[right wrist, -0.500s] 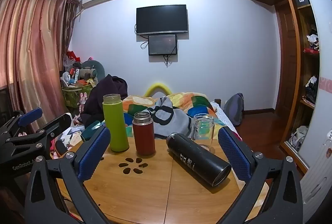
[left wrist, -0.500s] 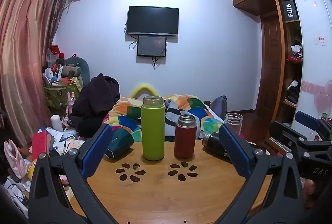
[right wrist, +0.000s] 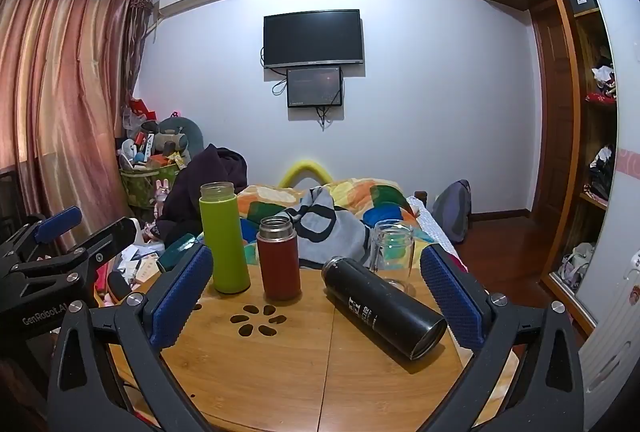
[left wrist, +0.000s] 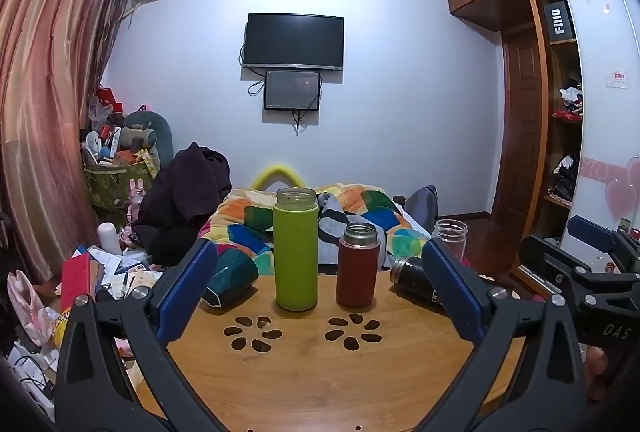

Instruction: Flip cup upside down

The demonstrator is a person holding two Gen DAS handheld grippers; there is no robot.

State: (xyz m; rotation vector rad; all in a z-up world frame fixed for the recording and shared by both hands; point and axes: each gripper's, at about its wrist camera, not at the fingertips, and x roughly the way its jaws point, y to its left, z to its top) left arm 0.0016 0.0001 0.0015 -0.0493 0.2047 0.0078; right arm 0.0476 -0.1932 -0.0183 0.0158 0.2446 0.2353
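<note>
On the round wooden table (left wrist: 304, 384) stand a lidless green bottle (left wrist: 296, 250) and a lidless red flask (left wrist: 358, 266), both upright. A black flask (right wrist: 384, 308) lies on its side at the right, and a clear glass jar (right wrist: 391, 252) stands upright behind it. A dark teal cup (left wrist: 230, 278) lies on its side at the table's left edge. My left gripper (left wrist: 320, 292) is open and empty, held back from the green and red cups. My right gripper (right wrist: 316, 298) is open and empty, with the black flask just inside its right finger.
A bed with a colourful quilt (left wrist: 360, 207) lies just behind the table. Clutter of papers and boxes (left wrist: 100, 272) sits on the floor to the left. A wardrobe (right wrist: 580, 151) stands at the right. The table has flower-shaped cutouts (left wrist: 252, 332).
</note>
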